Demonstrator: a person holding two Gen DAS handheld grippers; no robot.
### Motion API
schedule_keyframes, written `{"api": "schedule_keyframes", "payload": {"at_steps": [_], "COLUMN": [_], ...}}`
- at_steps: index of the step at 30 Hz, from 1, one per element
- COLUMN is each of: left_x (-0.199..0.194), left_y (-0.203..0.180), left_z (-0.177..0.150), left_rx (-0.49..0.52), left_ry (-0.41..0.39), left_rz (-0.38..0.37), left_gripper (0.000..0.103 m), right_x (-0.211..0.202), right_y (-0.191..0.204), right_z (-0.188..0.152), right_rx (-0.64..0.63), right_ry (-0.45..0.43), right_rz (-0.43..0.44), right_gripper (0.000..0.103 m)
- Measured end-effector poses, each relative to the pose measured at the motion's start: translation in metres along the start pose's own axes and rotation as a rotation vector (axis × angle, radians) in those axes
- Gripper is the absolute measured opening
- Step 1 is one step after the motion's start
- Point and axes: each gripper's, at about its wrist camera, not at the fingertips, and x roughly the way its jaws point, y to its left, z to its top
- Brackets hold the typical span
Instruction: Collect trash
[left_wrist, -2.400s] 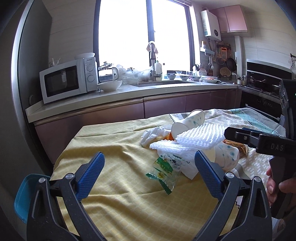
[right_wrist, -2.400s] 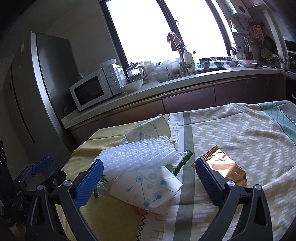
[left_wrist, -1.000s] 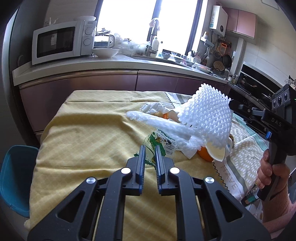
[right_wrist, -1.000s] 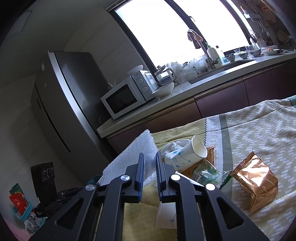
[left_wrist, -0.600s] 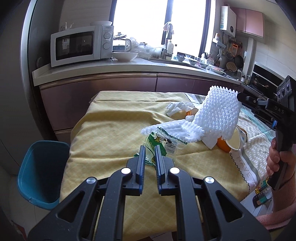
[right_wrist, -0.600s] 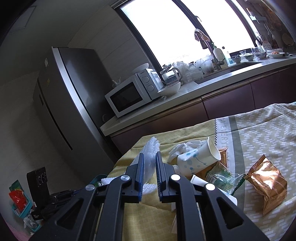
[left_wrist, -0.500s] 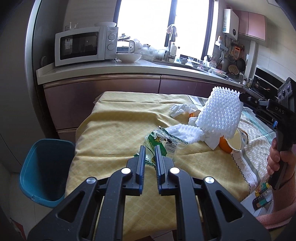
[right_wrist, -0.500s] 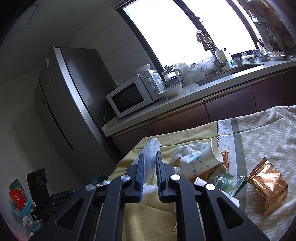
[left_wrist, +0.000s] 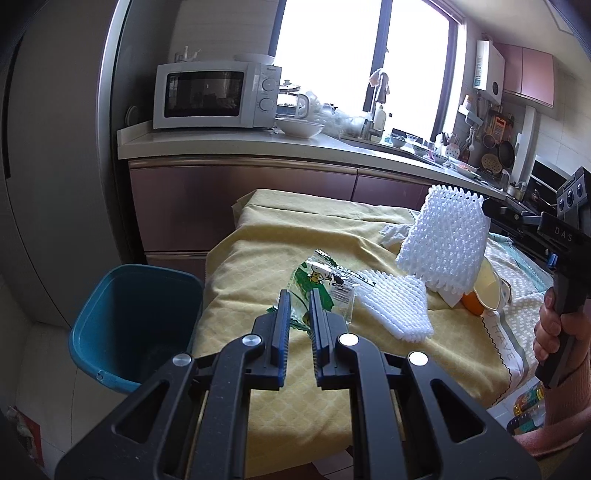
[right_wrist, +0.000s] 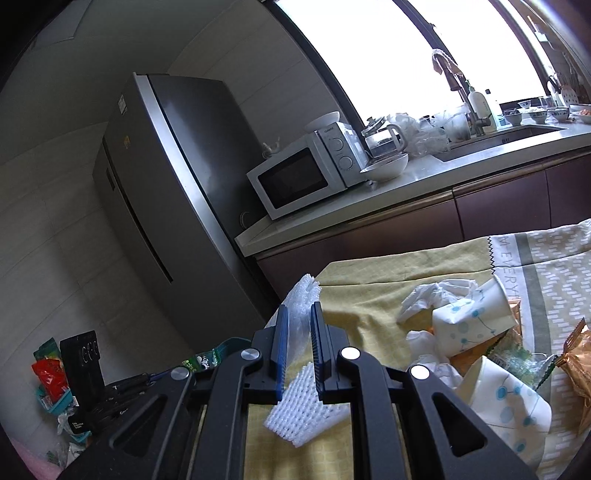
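The left gripper (left_wrist: 298, 314) points down over the near edge of the yellow tablecloth (left_wrist: 258, 254), its 2 jaws clamped on the green-and-clear snack wrapper (left_wrist: 321, 280), beside the blue bin (left_wrist: 110, 295) on the floor. The right gripper (right_wrist: 298, 325), gripped by a hand (left_wrist: 554, 328) on its handle, is held above the table, jaws pinching 1 white foam net (left_wrist: 443, 240) that hangs upright. Another foam net (left_wrist: 391, 302) lies beneath it.

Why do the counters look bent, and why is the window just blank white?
Left wrist view: the fisheye lens bows the counter edge, and the window is blown out by daylight. Right wrist view: the fridge curves and leans, the corners go black, and the window is glare-white too.
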Motion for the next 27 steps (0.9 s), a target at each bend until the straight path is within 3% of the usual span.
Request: {"api": "schedule_keyframes", "payload": {"at_steps": [15,27], "left_x": [-0.019,0.014], "left_y": [0.096,0.171], "left_z": [-0.001,-0.007], "left_rx": [-0.114,-0.204], "left_ry": [-0.011,0.049], "left_rz": [0.237,0.334], "left_gripper": [0.011,0.011], "right_x": [0.101,0.184], "right_y": [0.073,0.119], "right_z": [-0.011,-0.027], "right_rx": [-0.065,-0.134], "right_ry": [0.157,0.282], "right_rz": [0.152,0.150], "right_gripper": [0.011,0.011]}}
